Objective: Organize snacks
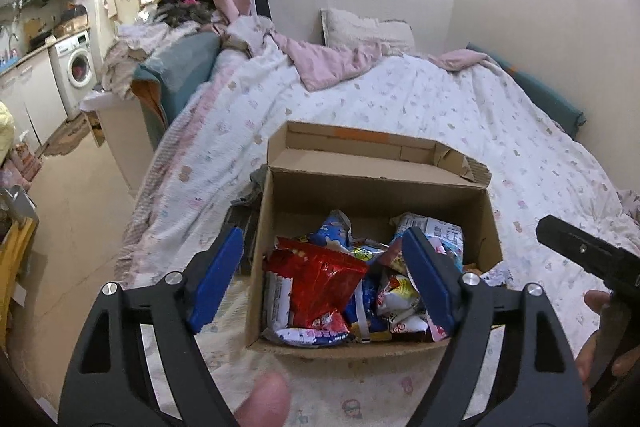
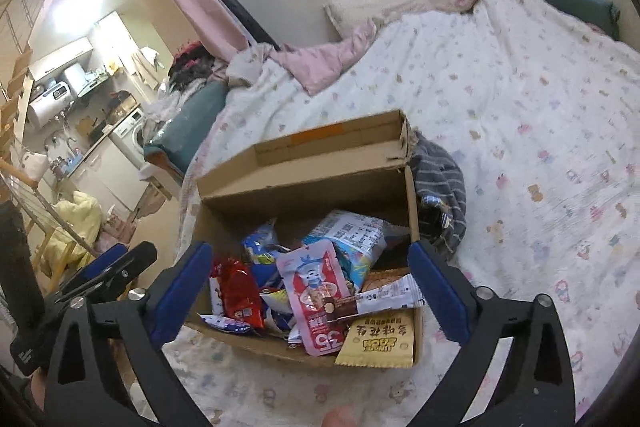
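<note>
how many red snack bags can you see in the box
1. The red bag lies on top of the pile at the left side of the cardboard box. More red bags may be buried beneath the other snacks.

Snack packets at the bottom of the cardboard box (image 1: 372, 195) lie buried under the red packet (image 1: 320, 279) and others. The striped cloth (image 2: 440, 183) is half hidden behind the box wall. Kitchen clutter is too small to identify.

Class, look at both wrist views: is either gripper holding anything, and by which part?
Nothing is held. The left gripper and right gripper are open above the cardboard box.
</note>
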`<state>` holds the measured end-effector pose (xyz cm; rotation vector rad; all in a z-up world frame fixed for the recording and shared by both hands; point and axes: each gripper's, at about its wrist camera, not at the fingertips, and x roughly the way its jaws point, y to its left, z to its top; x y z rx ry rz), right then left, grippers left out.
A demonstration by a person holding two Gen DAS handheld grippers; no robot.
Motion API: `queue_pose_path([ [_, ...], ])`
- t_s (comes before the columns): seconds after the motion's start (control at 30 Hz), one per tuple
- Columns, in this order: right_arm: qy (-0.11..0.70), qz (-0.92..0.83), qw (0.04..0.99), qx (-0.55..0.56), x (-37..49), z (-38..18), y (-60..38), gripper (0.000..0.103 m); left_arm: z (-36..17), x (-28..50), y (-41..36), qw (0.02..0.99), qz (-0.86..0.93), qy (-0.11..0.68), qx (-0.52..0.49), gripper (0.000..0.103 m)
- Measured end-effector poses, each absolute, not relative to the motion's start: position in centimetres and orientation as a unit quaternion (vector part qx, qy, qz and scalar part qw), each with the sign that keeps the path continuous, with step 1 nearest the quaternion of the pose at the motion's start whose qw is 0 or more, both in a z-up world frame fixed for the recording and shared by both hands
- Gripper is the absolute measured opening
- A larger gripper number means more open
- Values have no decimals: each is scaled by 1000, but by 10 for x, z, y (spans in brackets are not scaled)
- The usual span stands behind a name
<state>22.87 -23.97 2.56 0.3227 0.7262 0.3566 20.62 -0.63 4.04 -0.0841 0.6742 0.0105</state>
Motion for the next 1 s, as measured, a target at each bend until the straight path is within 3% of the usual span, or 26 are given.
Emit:
queue_pose_path([
  [0.37, 314, 165, 932, 76, 162, 66, -221, 103, 47, 155, 2, 934, 4, 351, -66, 80],
  [0.43, 312, 167, 933, 64, 150, 66, -218, 103, 49, 143, 3, 935, 9, 350, -64, 86],
  [0.67, 324, 163, 930, 62, 119, 50, -222, 103, 42, 110, 2, 932, 9, 358, -49, 93],
  [0.77, 324, 153, 932, 62, 114, 38, -223, 103, 37, 103, 1, 932, 8, 360, -46, 103],
  [1.0, 331, 142, 930, 69, 117, 13, -219, 103, 22, 101, 4, 932, 22, 359, -41, 103],
])
